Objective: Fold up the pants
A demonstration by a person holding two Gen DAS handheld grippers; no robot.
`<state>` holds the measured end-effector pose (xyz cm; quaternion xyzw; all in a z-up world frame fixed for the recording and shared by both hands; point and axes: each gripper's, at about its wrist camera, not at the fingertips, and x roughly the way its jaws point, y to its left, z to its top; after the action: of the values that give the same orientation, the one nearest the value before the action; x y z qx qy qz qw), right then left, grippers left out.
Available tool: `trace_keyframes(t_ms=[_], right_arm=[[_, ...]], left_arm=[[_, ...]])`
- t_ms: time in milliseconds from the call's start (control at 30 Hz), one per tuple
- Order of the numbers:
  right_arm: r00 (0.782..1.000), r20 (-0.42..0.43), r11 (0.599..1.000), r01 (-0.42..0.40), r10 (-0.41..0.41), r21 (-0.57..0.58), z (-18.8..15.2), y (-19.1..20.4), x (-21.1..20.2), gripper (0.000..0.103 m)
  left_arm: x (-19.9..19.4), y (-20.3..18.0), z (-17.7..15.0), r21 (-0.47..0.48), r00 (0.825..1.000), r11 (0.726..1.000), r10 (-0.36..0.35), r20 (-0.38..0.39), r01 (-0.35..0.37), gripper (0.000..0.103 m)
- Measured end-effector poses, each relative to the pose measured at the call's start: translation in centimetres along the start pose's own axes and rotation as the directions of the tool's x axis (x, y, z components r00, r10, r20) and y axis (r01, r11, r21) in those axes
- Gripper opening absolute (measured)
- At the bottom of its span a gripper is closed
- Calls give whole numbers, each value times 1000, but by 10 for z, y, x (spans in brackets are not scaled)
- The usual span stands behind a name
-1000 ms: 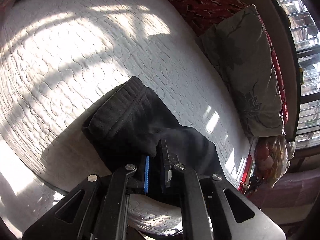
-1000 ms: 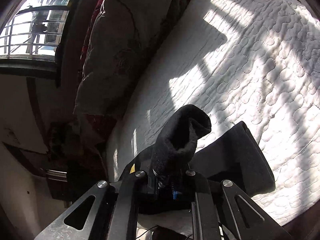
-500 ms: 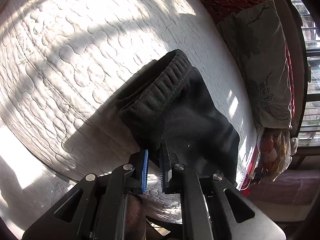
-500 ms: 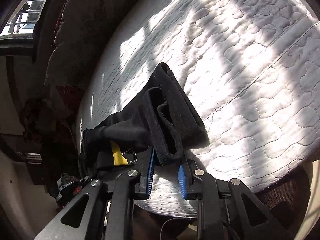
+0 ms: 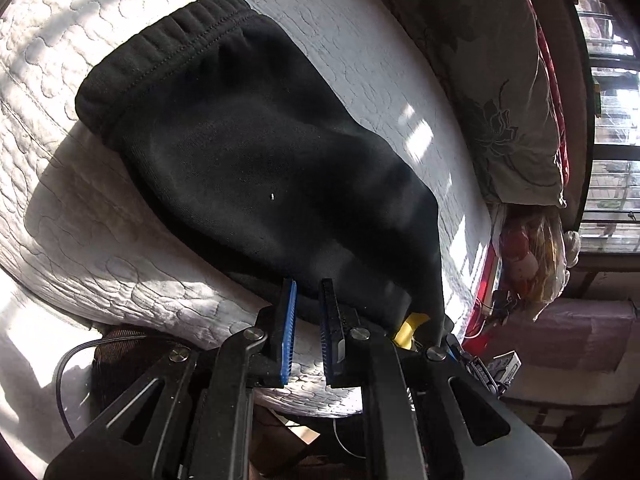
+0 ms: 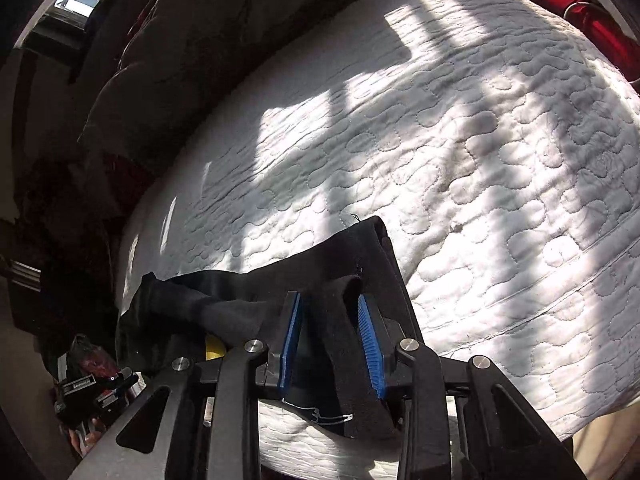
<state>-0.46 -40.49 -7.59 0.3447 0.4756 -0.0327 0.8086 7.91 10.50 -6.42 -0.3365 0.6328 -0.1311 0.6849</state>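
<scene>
Black pants (image 5: 256, 152) (folded) lie on mattress (image 5: 120, 264) before parted left hand-held gripper (image 5: 310, 296).

Open quilted mattress (image 6: 460, 152) beyond the pants (image 5: 260, 152) — pillow (image 5: 492, 80) along its far edge.

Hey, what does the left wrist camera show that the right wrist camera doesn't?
Only the left wrist view shows the ribbed waistband of the black pants, the floral pillow lit by the barred window, and the left tool, open at the folded edge. Only the right wrist view shows the right tool, open with a fold of pants standing between its blue pads, plus the bundled leg end. Both show the pants lying on the white quilted mattress.
</scene>
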Motion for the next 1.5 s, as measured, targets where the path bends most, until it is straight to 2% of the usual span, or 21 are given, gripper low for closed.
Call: trace_keyframes(t_ms=[133,200,233,267,367,433,467,500,633,800,1000,1167,1200,1400,1433,1467,1500], right_arm=[[1000,-11,1000,22,-23,-20,-1,-1,3,30],[1000,-12,1000,23,-23,-18,-2,-2,2,29],[1000,-11,1000,22,-22,-18,-2,-2,3,29],[1000,-9,1000,21,-22,-20,-3,-2,0,29],[1000,-7,999,28,-29,-26,-3,-3,-1,26],[999,2,998,44,-44,-35,-3,-1,-1,13],[999,2,999,39,-39,-36,-2,0,0,6],[1000,8,999,30,-30,-28,0,0,-2,5],[988,149,1000,-31,31,-6,9,-1,-37,5],[997,67,999,34,-34,-8,5,-16,-19,5],[997,71,1000,23,-23,9,3,-19,-13,9],[998,62,1000,18,-19,19,5,-17,-11,10],[998,61,1000,16,-17,21,5,-18,-12,10],[998,53,1000,12,-13,23,5,-19,-11,10],[998,54,1000,13,-15,21,5,-18,-11,10],[998,57,1000,17,-17,17,6,-18,-11,9],[998,57,1000,23,-23,10,6,-17,-11,7]], left_arm=[[20,-15,-1,2,1000,1000,9,-16,-9,7],[30,-21,-2,2,999,1000,20,-29,-20,13],[34,-22,-4,3,999,1000,28,-33,-28,21],[38,-24,-5,4,999,999,41,-30,-41,25],[43,-29,-4,3,996,996,84,-1,-84,25],[43,-32,-2,-14,995,995,103,18,-103,24],[42,-34,-1,-11,993,993,118,27,-118,18],[41,-37,-1,-2,990,991,133,35,-133,14],[44,-41,-4,40,983,982,181,35,-182,12],[43,-29,-4,11,991,991,137,9,-137,9],[36,-28,-14,-7,998,998,58,-13,-58,9],[52,-26,-15,-67,998,997,21,-52,-25,24],[57,-29,-17,-89,998,996,5,-62,-10,24],[66,-43,-9,-101,998,993,50,-35,-53,24],[67,-47,-7,-94,997,993,68,-31,-71,20],[66,-50,-7,-89,996,992,83,-25,-85,8],[64,-54,-7,-82,997,993,78,-27,-80,4]])
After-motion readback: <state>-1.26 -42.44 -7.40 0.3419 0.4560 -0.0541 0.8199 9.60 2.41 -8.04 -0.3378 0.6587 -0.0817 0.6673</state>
